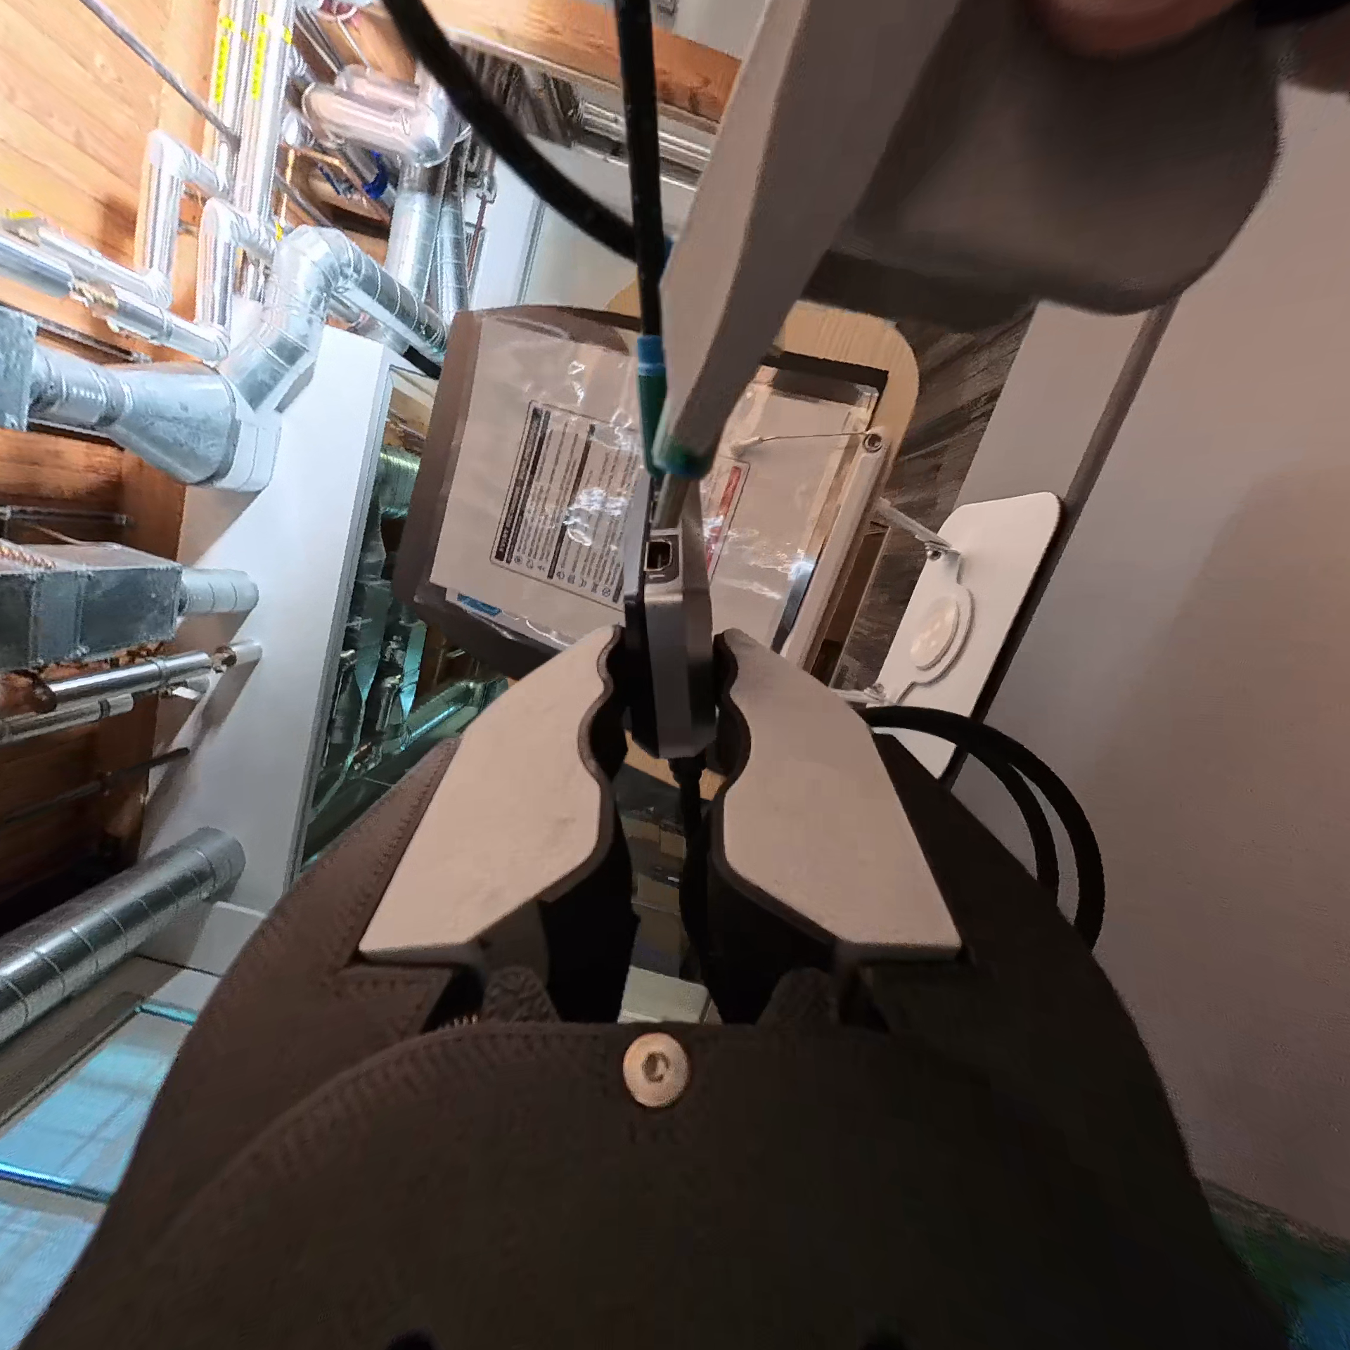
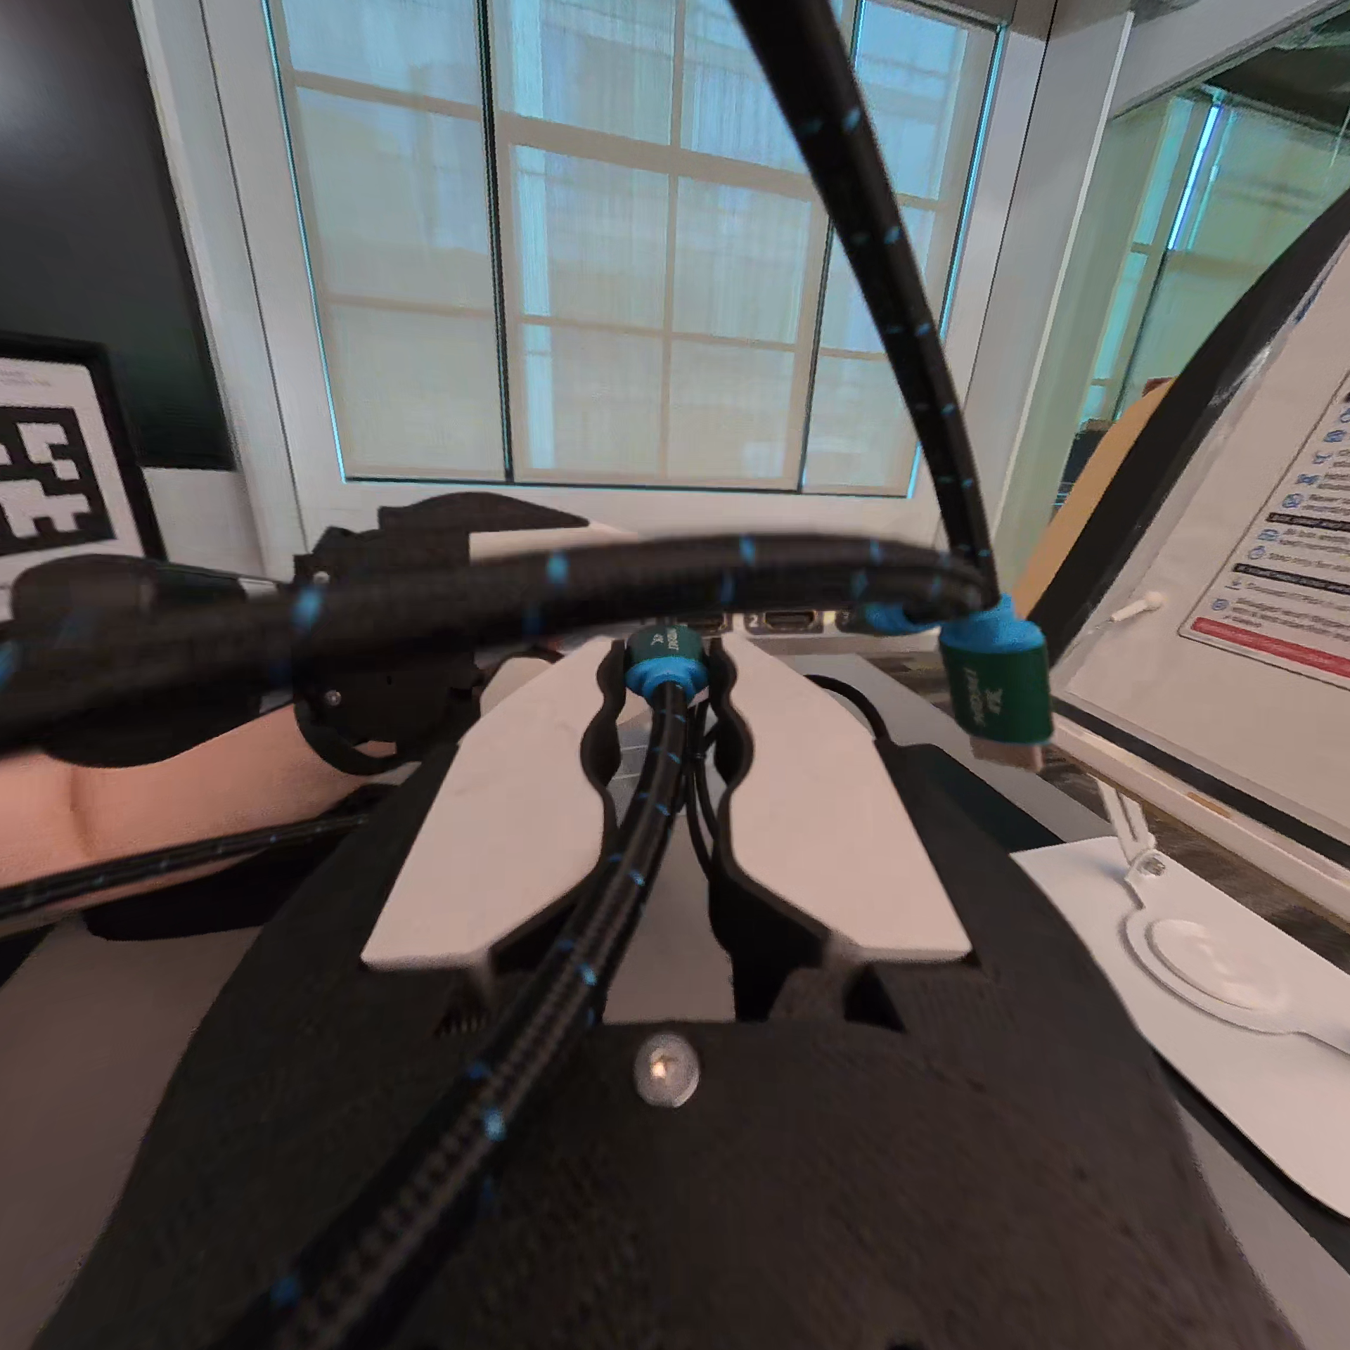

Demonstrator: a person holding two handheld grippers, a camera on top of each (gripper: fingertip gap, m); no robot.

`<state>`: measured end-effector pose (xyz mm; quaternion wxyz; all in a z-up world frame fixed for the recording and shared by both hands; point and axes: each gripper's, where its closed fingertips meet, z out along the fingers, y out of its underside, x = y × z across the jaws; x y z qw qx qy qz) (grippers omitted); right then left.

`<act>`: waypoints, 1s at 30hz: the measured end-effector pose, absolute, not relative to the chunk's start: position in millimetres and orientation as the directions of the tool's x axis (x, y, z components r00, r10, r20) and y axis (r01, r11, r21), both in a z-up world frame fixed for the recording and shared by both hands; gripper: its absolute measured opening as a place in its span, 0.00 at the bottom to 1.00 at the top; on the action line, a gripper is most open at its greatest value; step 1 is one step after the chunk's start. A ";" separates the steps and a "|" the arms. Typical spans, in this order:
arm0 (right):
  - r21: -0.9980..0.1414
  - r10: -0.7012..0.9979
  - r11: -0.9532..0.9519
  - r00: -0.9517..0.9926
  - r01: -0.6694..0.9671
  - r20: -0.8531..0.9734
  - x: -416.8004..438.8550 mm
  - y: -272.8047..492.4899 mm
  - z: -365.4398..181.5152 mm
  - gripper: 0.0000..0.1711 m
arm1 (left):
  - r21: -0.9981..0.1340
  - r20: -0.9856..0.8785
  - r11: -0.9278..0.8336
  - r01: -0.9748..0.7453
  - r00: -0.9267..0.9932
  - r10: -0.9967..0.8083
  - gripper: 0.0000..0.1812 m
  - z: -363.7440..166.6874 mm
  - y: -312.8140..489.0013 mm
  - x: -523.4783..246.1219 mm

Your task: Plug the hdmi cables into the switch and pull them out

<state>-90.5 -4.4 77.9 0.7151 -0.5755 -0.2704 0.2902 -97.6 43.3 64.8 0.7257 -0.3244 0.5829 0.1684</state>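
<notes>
My left gripper (image 1: 665,650) is shut on the grey metal switch (image 1: 668,687), seen edge-on and held upright. My right gripper (image 2: 665,650) is shut on a green HDMI plug with a blue collar (image 2: 661,646), pressed against the switch's row of ports (image 2: 792,621). In the left wrist view this plug (image 1: 649,387) comes down from above, its metal tip meeting the switch's upper edge. I cannot tell how deep it sits. A second green HDMI plug (image 2: 997,687) hangs free to the right on its braided black cable (image 2: 898,329). The left gripper (image 2: 394,628) shows at the left.
A plastic-wrapped board with a printed label (image 2: 1205,584) leans on a clear stand with a white base (image 2: 1205,986) at the right. It also shows behind the switch (image 1: 526,475). A black-and-white marker card (image 2: 44,475) stands at the left. A window (image 2: 584,292) is behind.
</notes>
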 end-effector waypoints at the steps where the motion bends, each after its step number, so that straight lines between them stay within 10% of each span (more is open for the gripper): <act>1: -0.980 0.719 0.175 0.692 -0.091 0.064 -90.2 -4.0 77.7 0.13 | -0.269 -0.957 0.736 -0.621 0.257 -0.133 0.12 63.1 42.0 -96.1; 30: -0.989 0.718 0.137 0.693 -0.053 0.062 -87.6 -2.9 74.2 0.13 | -0.191 -0.974 0.766 -0.614 0.218 -0.068 0.12 62.1 30.2 -94.3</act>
